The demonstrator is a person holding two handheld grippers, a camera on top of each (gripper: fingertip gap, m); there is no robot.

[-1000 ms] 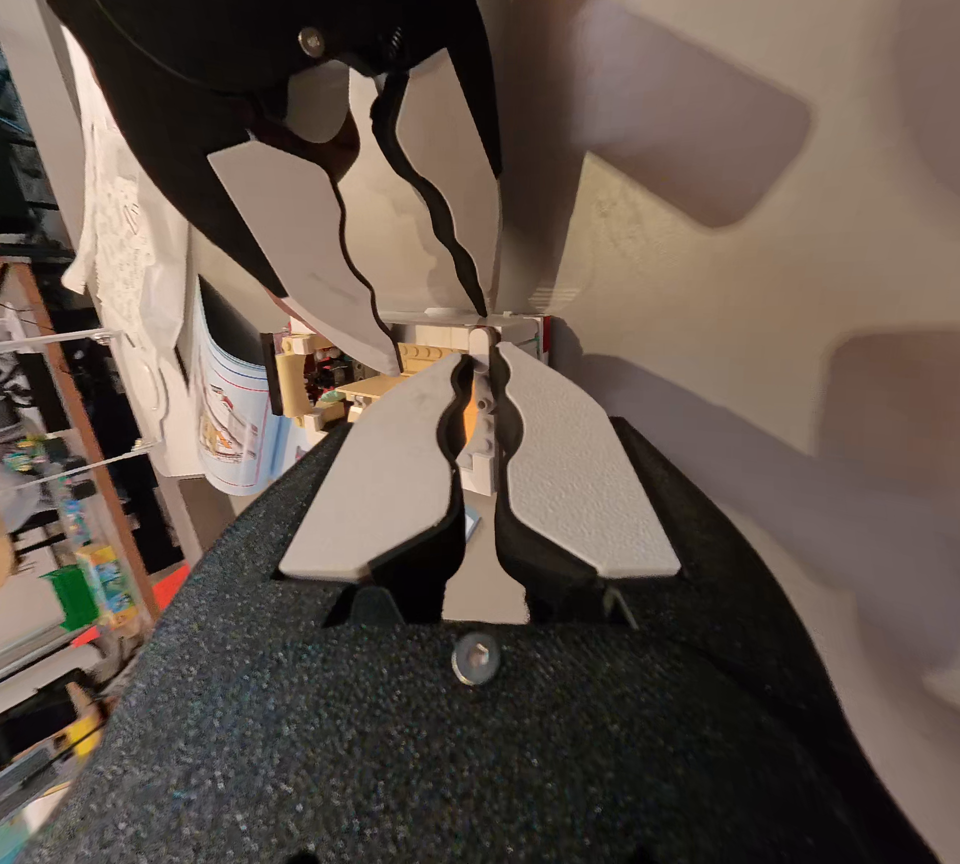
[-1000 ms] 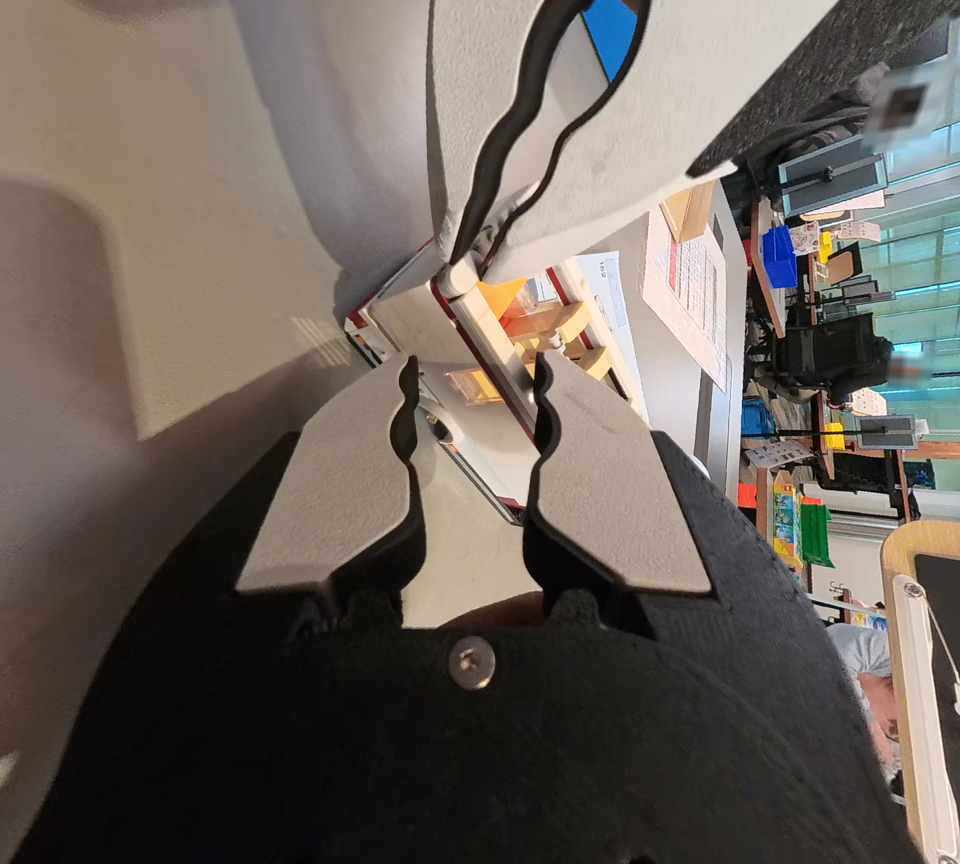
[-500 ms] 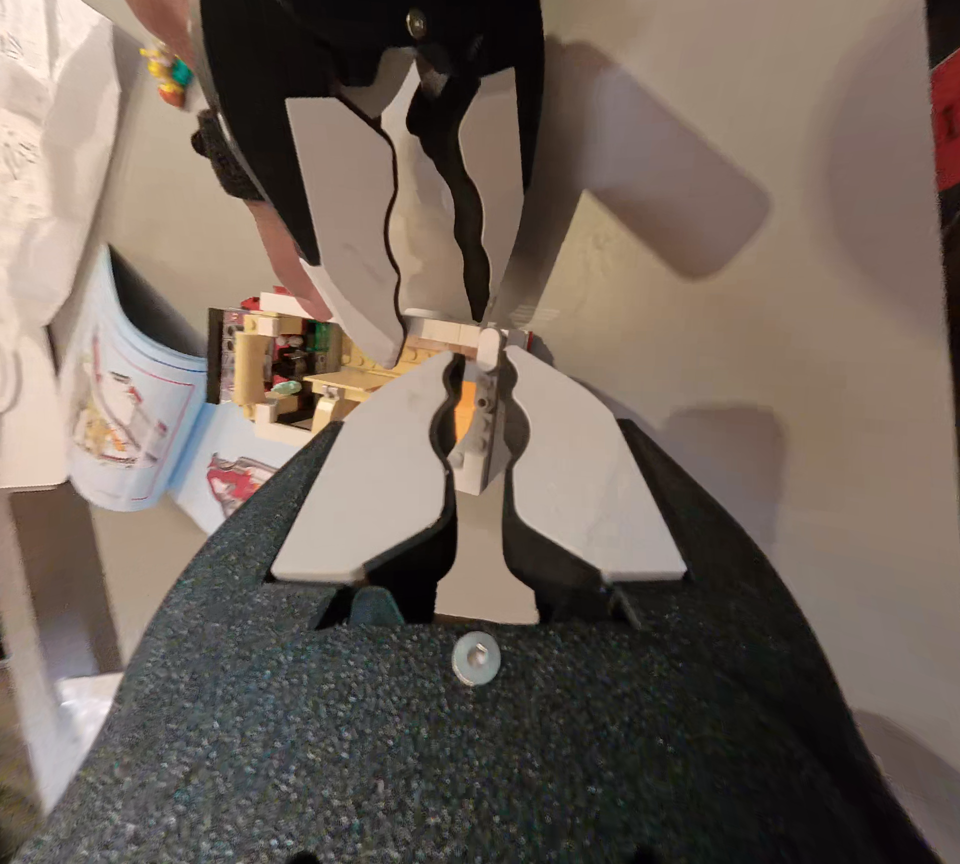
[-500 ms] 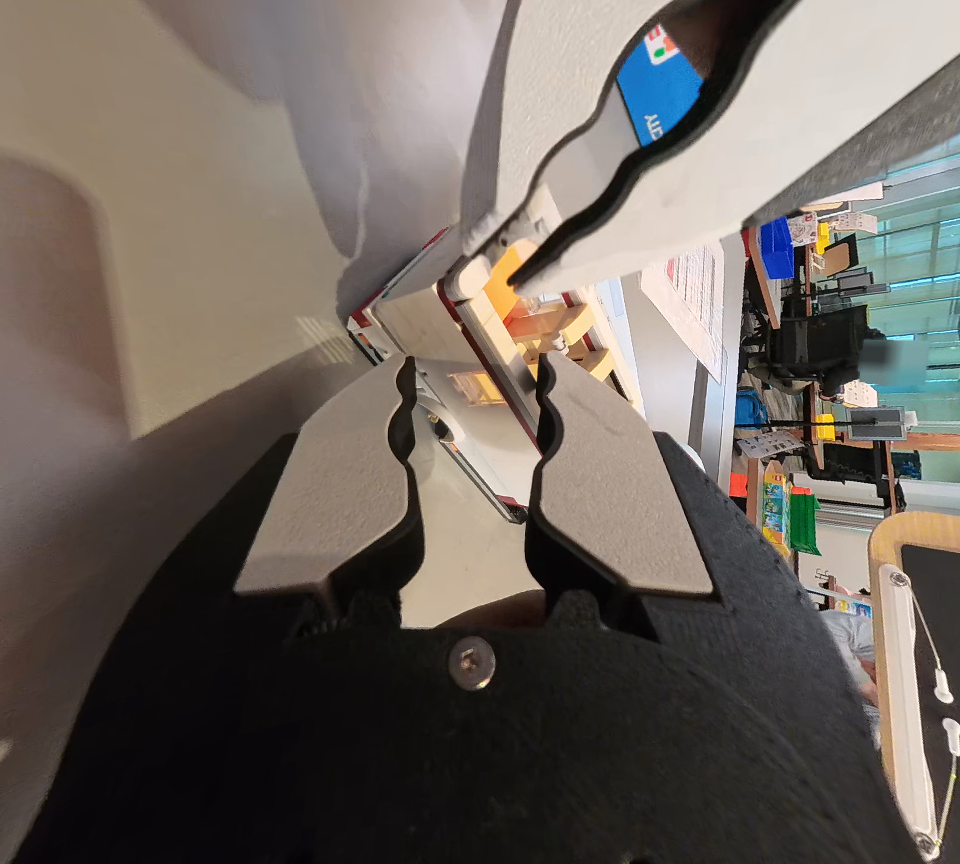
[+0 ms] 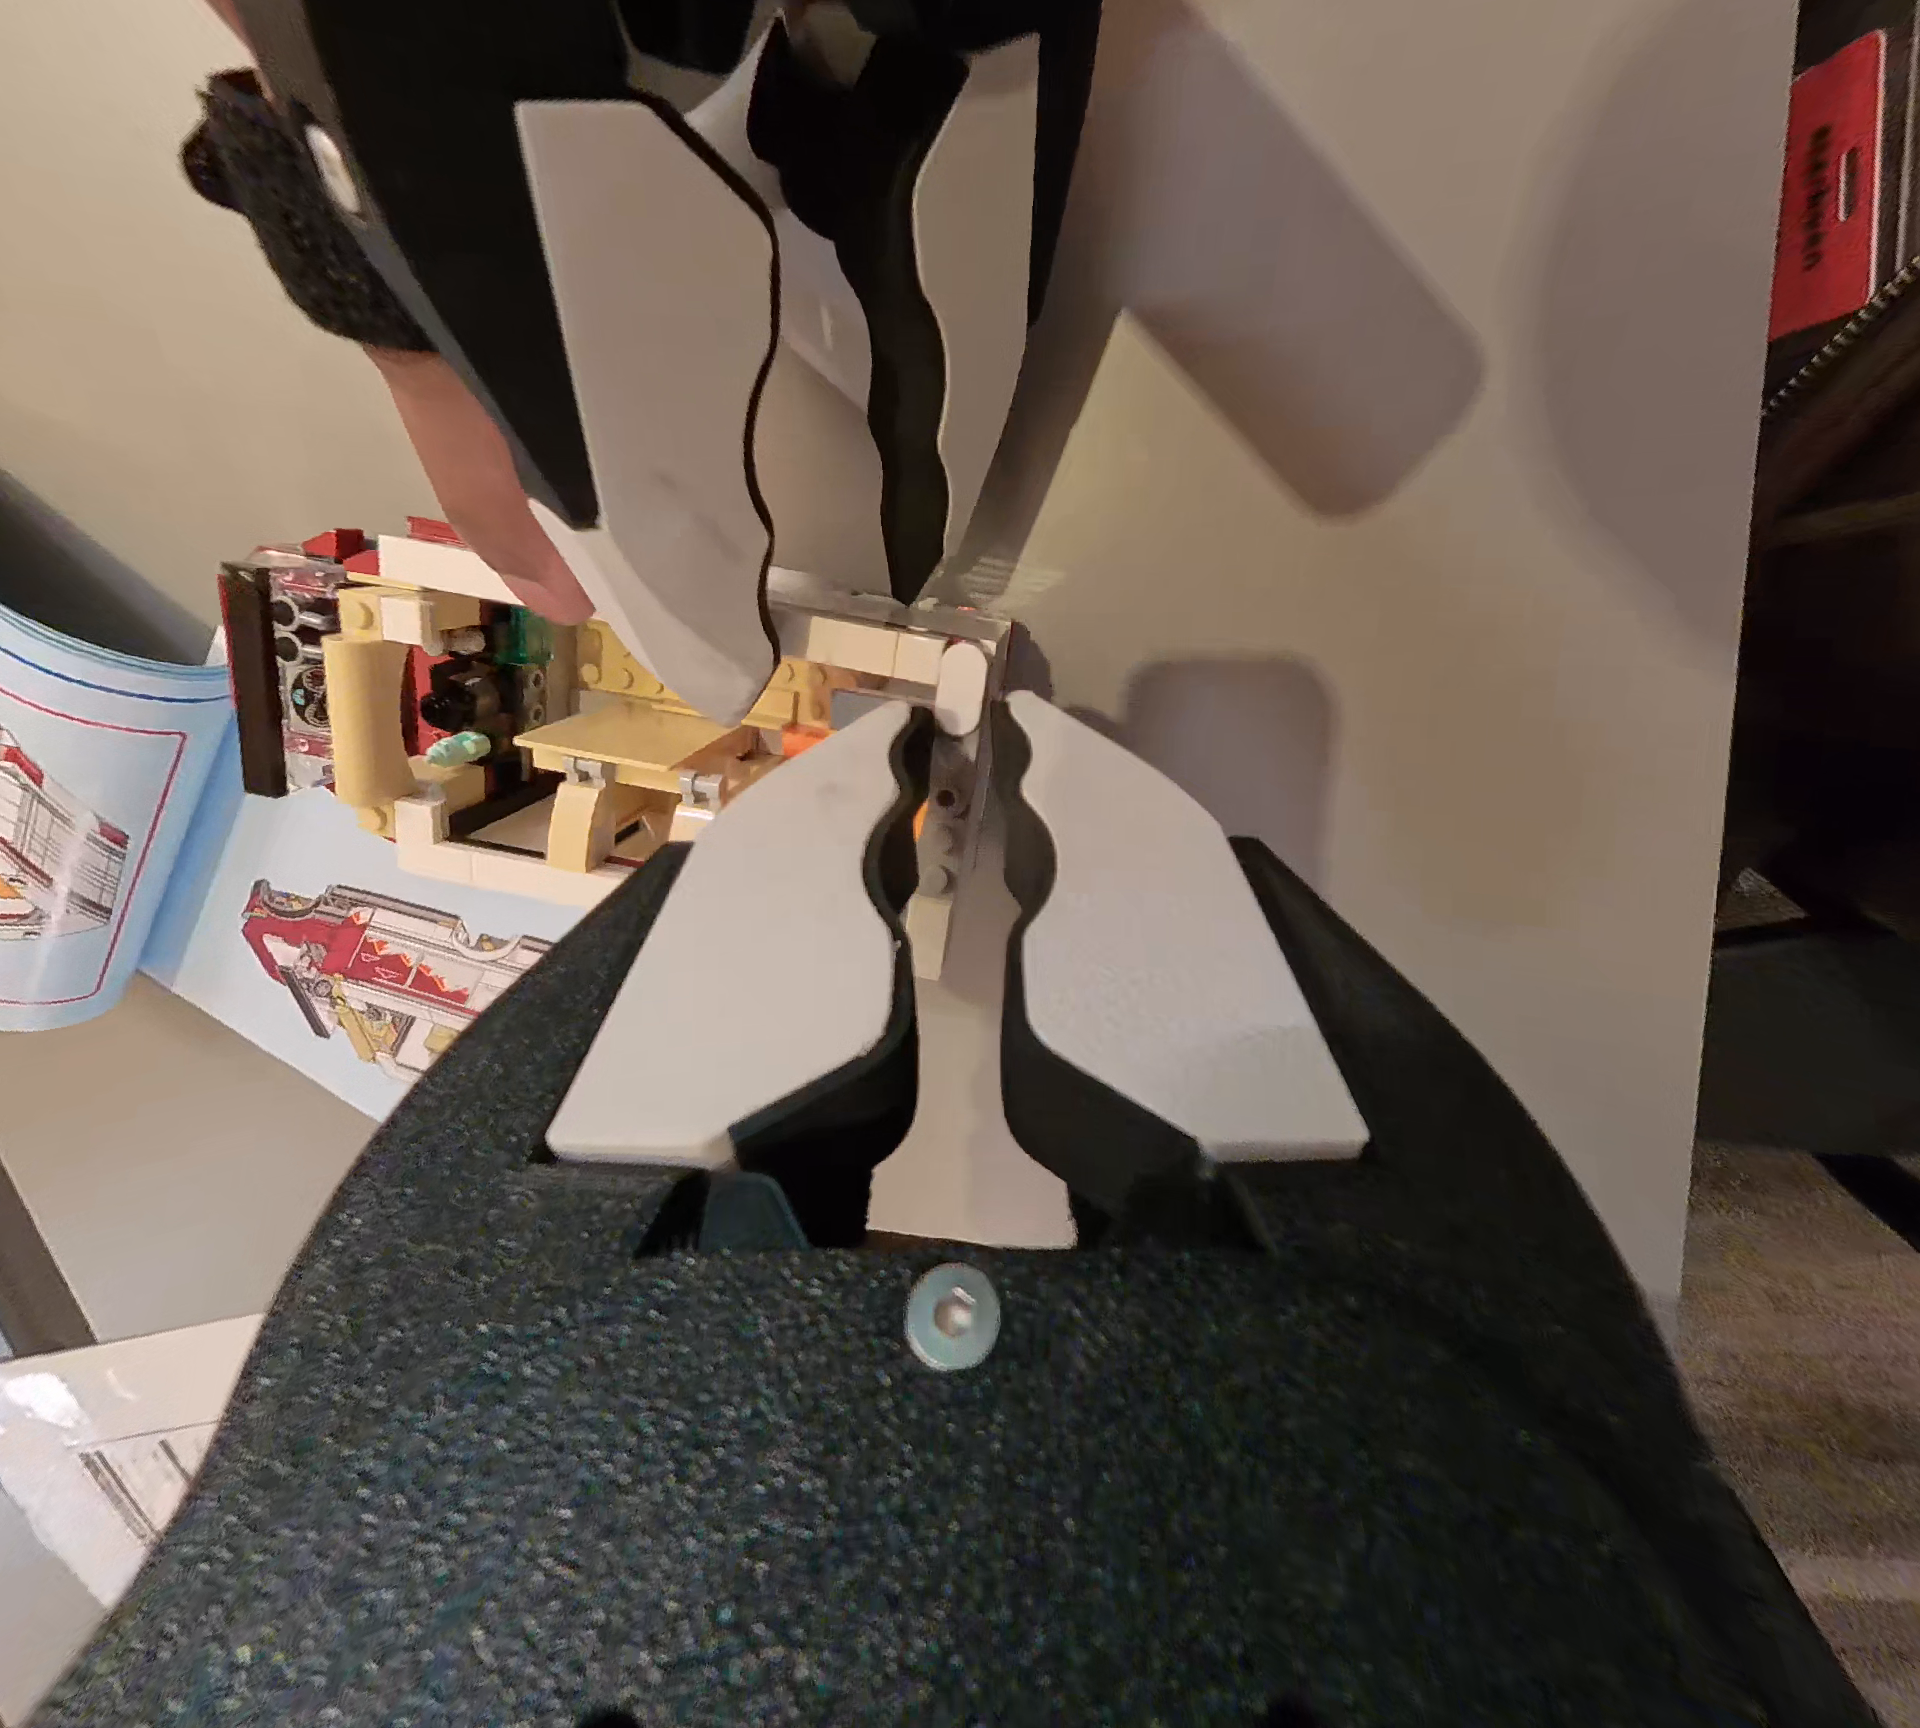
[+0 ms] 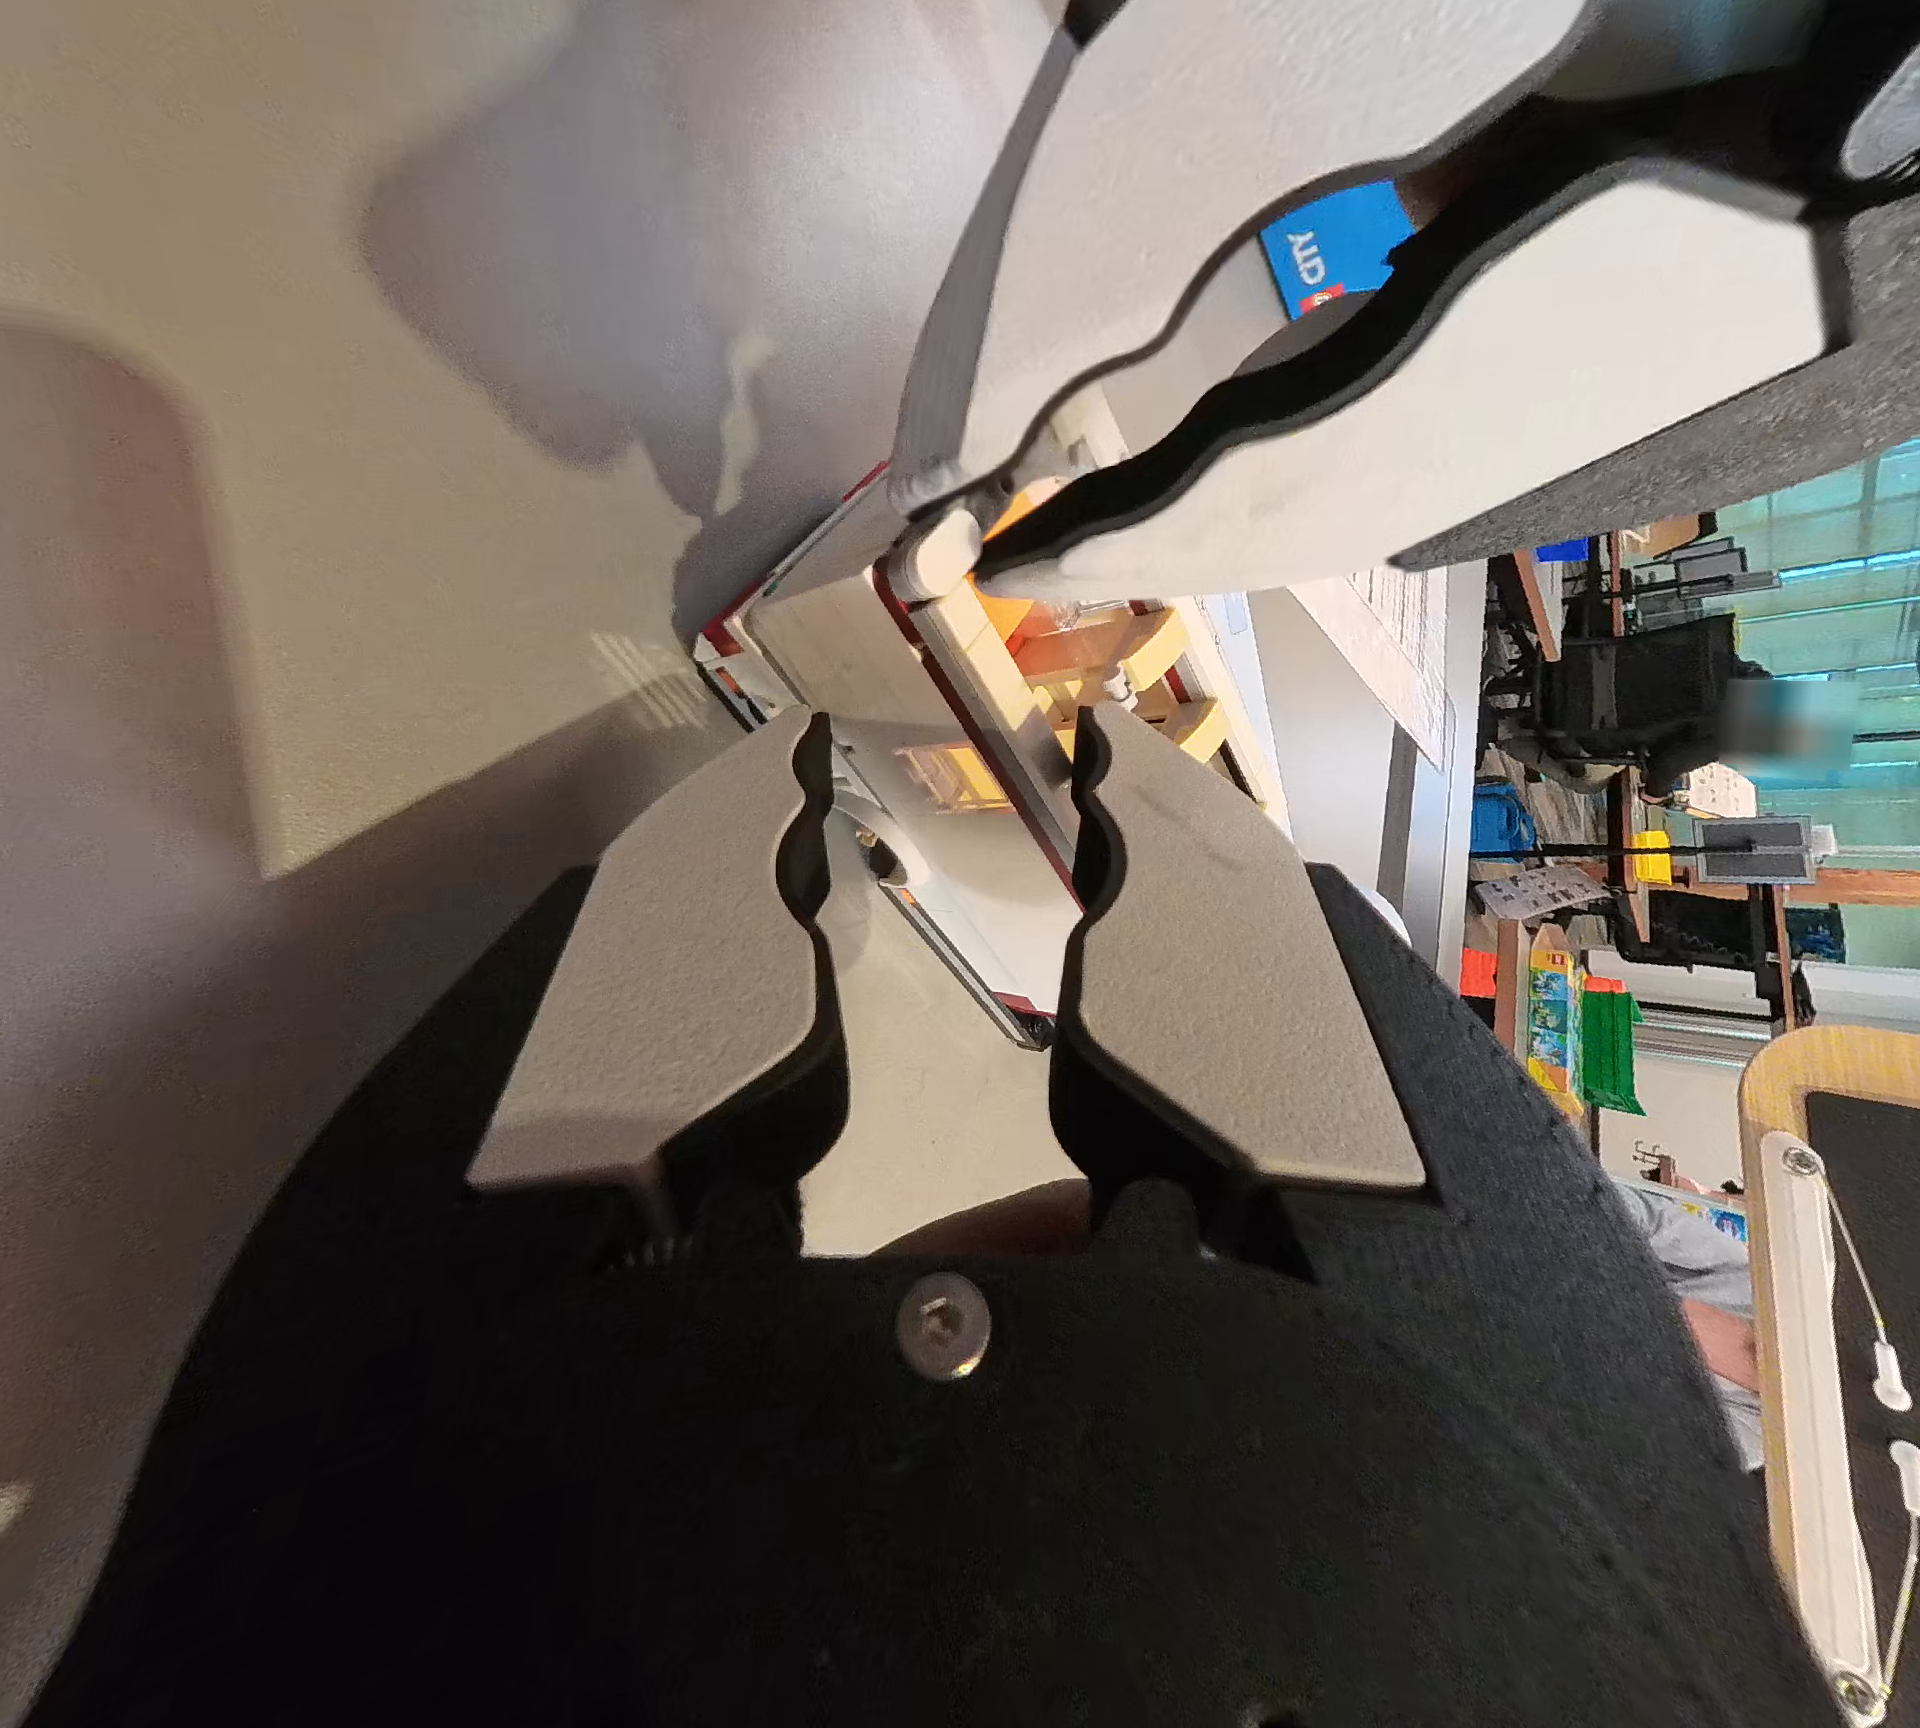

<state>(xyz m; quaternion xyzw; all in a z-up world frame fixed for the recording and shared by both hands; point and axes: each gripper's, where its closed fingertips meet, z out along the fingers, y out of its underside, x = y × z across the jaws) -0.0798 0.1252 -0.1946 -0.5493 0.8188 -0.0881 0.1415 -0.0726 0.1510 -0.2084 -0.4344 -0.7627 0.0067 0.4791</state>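
A toy brick vehicle model with tan insides, white walls and red trim is held above the white table. My right gripper straddles its body, and both pads press on its sides. It also shows at the top of the left wrist view. My left gripper is shut on the model's grey end wall, at the white rounded tile. In the right wrist view the left gripper comes in from the upper right, with the tile between its tips.
A blue-and-white instruction booklet lies under the model at the left. A person's finger rests by the right gripper. A black bag with a red tag stands past the table's right edge. Shelves with coloured bins fill the room beyond. My two grippers' fingertips are within a few centimetres of each other.
My left jaws widened a little around the grey wall, then narrowed onto it again at the white tile. The left view swung right. The model has stayed fixed in my right gripper.
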